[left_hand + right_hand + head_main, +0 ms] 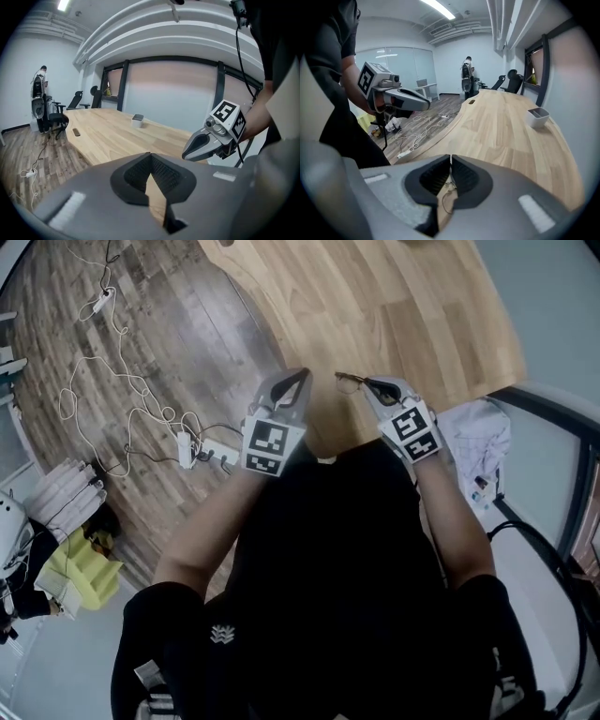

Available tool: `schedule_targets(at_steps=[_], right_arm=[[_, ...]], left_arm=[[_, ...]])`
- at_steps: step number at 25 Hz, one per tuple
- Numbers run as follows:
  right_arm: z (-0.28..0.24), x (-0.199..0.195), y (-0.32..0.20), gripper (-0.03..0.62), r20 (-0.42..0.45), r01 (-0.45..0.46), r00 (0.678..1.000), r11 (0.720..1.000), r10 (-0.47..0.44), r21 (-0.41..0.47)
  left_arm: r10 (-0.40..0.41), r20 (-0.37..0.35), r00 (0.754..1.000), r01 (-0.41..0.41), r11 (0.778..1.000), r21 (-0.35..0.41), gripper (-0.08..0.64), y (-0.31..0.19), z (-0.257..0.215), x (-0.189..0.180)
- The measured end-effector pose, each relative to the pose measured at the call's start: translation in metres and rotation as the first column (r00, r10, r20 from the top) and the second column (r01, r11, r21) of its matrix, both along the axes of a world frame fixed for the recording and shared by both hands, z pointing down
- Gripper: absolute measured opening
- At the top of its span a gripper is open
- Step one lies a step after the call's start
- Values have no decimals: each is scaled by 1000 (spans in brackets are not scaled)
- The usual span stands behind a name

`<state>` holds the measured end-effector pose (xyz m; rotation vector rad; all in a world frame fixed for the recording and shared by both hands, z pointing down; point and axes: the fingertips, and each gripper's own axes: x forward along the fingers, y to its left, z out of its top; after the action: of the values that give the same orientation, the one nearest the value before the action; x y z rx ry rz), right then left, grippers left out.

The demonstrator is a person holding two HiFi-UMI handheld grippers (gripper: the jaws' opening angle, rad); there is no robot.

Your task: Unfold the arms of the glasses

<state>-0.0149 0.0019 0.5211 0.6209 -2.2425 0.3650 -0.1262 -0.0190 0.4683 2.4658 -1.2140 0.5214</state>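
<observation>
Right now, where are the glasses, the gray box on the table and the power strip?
glasses (352, 381), head view, thin frame.
gray box (538, 117), right gripper view, front wall.
power strip (217, 452), head view, white body.

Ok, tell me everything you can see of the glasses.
The glasses are a thin, dark wire frame, seemingly metal. The right gripper is shut on one end, holding them in the air over the wooden table. They stick out sideways toward the left gripper, which is shut and not touching them. The right gripper view shows a thin wire loop hanging between the jaws. Whether the arms are folded is too small to tell.
</observation>
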Motion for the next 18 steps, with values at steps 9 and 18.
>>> schedule_targets(at_steps=[9, 18], right_arm=[[42, -9, -9, 28, -58, 220, 973, 973, -224, -64], [69, -14, -8, 30, -65, 284, 952, 944, -298, -166]], left_arm=[[-55, 30, 998, 58, 995, -79, 6, 0, 27, 11], [-108, 48, 993, 112, 988, -102, 6, -8, 41, -1]])
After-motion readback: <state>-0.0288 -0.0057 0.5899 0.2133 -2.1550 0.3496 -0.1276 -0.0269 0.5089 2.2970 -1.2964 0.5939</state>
